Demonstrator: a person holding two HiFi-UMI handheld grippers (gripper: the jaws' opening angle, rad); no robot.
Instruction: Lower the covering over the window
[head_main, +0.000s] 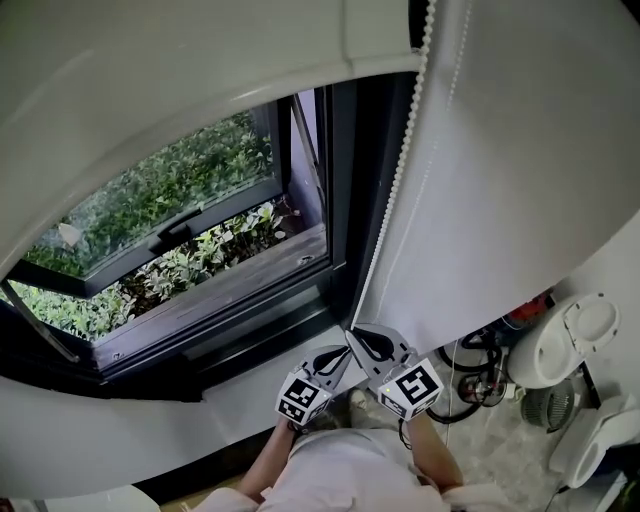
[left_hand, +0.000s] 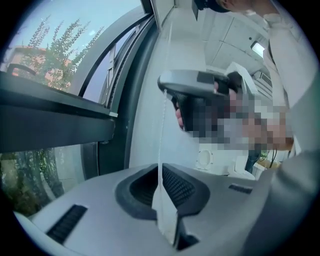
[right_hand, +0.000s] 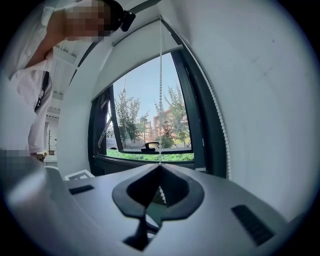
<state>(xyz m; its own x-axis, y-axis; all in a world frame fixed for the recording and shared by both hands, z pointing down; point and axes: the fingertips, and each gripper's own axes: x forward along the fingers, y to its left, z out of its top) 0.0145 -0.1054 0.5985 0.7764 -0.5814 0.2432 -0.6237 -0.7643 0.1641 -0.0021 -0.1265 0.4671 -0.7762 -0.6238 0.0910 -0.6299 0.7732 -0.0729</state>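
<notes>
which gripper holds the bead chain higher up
The right gripper: in the left gripper view it pinches the bead chain above the spot where the left gripper holds it.

Bead chain right of window

Outside, green shrubs are filling the ground to my left, and I am seeing trees and 1 reddish building standing far off under a blue sky. On my right, a white round-topped appliance is sitting above the speckled floor, with a small grey fan just beside it and black cables lying looped to its left.
</notes>
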